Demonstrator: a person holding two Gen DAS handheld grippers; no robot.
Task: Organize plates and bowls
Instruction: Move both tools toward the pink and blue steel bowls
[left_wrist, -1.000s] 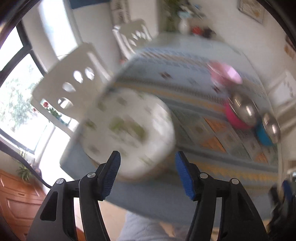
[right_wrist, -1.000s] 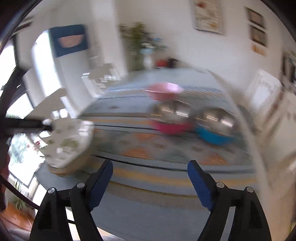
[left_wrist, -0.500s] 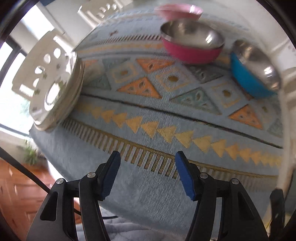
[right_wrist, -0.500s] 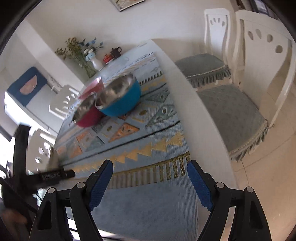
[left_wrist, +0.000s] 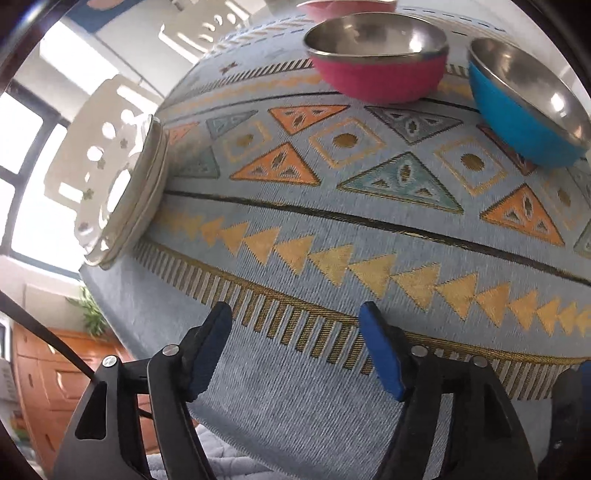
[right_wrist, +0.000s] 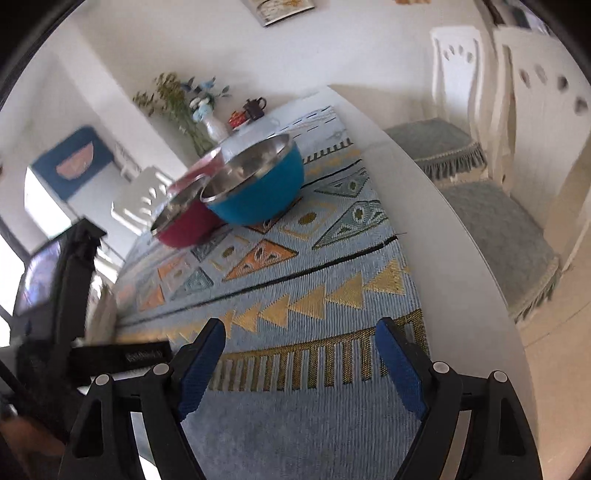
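Observation:
A stack of white patterned plates (left_wrist: 122, 192) sits at the table's left near corner. A red steel-lined bowl (left_wrist: 376, 70) and a blue steel-lined bowl (left_wrist: 524, 110) stand side by side farther back; they also show in the right wrist view, red bowl (right_wrist: 188, 218) and blue bowl (right_wrist: 258, 188). A pink bowl (left_wrist: 343, 5) peeks behind the red one. My left gripper (left_wrist: 295, 350) is open and empty above the near cloth edge. My right gripper (right_wrist: 301, 365) is open and empty over the near cloth edge, right of the left gripper's body (right_wrist: 70, 295).
A blue patterned tablecloth (left_wrist: 332, 229) covers the white table (right_wrist: 443, 229). White chairs with grey cushions (right_wrist: 498, 221) stand at the right; another white chair (left_wrist: 96, 147) is behind the plates. A vase with flowers (right_wrist: 207, 114) and a teapot (right_wrist: 256, 105) stand at the far end.
Both grippers stay open and empty. The left view swung from the plates toward the bowls and moved closer. The right view moved closer to the blue bowl.

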